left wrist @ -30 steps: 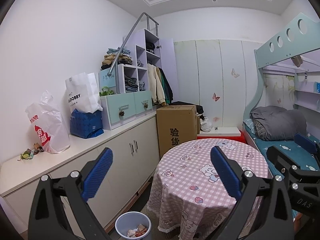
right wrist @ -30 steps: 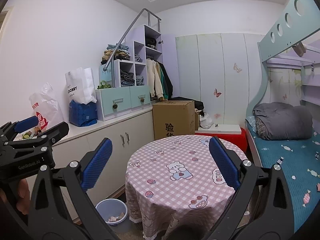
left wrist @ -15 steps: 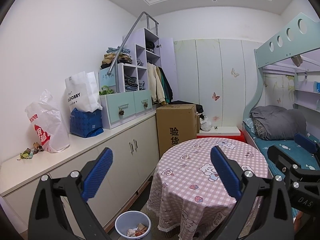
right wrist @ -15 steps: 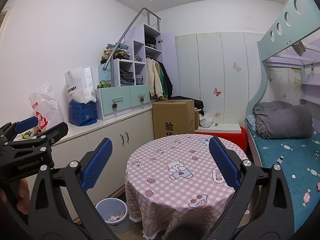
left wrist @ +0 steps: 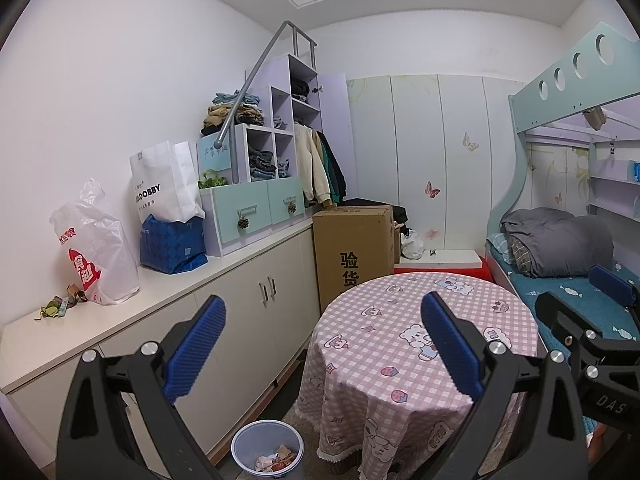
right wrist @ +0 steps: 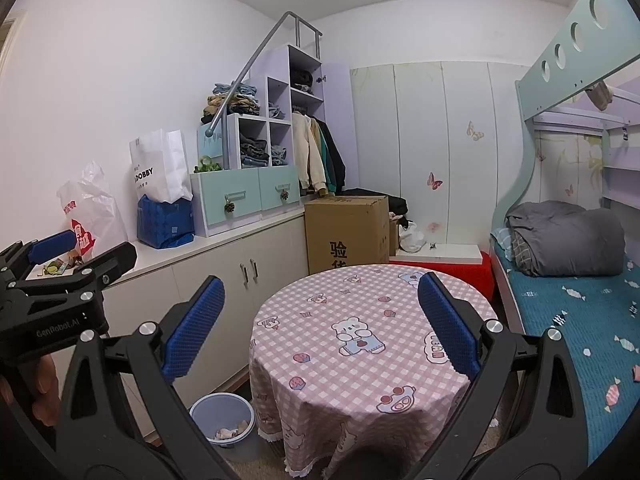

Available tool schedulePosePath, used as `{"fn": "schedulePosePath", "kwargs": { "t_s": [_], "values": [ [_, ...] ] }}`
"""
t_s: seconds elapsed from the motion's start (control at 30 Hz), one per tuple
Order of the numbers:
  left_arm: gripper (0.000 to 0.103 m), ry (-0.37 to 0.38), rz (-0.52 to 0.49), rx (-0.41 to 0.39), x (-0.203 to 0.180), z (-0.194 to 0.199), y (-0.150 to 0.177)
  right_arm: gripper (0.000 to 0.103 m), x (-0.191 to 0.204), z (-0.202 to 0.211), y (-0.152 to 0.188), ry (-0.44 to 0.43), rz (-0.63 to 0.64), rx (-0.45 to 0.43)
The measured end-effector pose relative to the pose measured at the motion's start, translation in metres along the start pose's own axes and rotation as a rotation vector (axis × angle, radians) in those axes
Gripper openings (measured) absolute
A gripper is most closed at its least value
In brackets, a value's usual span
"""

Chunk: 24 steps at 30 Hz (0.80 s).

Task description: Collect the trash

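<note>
Both grippers held up in the air, pointing into a small bedroom. Left gripper [left wrist: 322, 344] jaws spread wide, nothing between the blue pads. Right gripper [right wrist: 318, 322] same: wide open, empty. In the right wrist view the left gripper shows at the left edge, with part of a hand [right wrist: 42, 390] under it.

Trash: small pile of crumpled wrappers [left wrist: 60, 305] on the white counter [left wrist: 168, 280], at its near end, just beside a white plastic bag with red print [left wrist: 94, 248]. In the right wrist view the same wrappers [right wrist: 60, 266] are partly hidden behind the left gripper's fingers. Neither gripper touches them.

Blue-grey trash bin [left wrist: 267, 446] on the floor between the counter cabinets and the round table [left wrist: 416, 344]. It has some paper scraps in the bottom. Table is covered with a pink checked cloth with bear prints, top bare.

Further along the counter: blue bag [left wrist: 172, 244] with a white paper bag [left wrist: 166, 184] standing in it, then a teal drawer unit [left wrist: 252, 208] with pinecone pulls, cubby shelves with folded clothes above. Cardboard box [left wrist: 354, 252] on the floor past the counter's end. Bunk bed [left wrist: 560, 264] on the right with a grey rolled duvet on the lower mattress.
</note>
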<state>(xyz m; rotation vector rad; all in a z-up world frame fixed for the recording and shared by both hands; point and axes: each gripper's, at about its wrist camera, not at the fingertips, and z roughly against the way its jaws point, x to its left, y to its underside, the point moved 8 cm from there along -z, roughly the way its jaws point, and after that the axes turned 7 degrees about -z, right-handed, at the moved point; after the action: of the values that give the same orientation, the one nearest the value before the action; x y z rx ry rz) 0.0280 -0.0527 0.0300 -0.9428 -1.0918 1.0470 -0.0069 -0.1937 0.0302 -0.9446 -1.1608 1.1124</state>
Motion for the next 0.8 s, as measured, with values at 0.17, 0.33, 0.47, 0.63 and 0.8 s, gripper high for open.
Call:
{"fn": "schedulePosePath", "kwargs": {
  "t_s": [0.17,0.33,0.47,0.63,0.8],
  "values": [
    [0.096,-0.001,0.0,0.004,0.0025,-0.0016,0.0027,0.095,-0.0003,-0.0003,0.0017,-0.001,0.001,0.001],
    [0.096,-0.002,-0.001,0.006,0.0046,-0.0037,0.0031,0.095,0.0005,-0.0003,0.0019,0.001,0.002,0.002],
    [0.096,-0.003,-0.002,0.008,0.0051,-0.0046,0.0037,0.095,0.0005,-0.0012,0.0011,0.0,0.001,0.001],
    [0.096,-0.004,-0.003,0.008,0.0046,-0.0046,0.0033,0.095,0.0003,-0.0012,0.0017,0.0,0.002,0.004],
    [0.096,-0.003,-0.004,0.012,0.0073,-0.0059,0.0043,0.095,-0.0009,-0.0031,0.0019,-0.002,0.003,0.007]
  ]
}}
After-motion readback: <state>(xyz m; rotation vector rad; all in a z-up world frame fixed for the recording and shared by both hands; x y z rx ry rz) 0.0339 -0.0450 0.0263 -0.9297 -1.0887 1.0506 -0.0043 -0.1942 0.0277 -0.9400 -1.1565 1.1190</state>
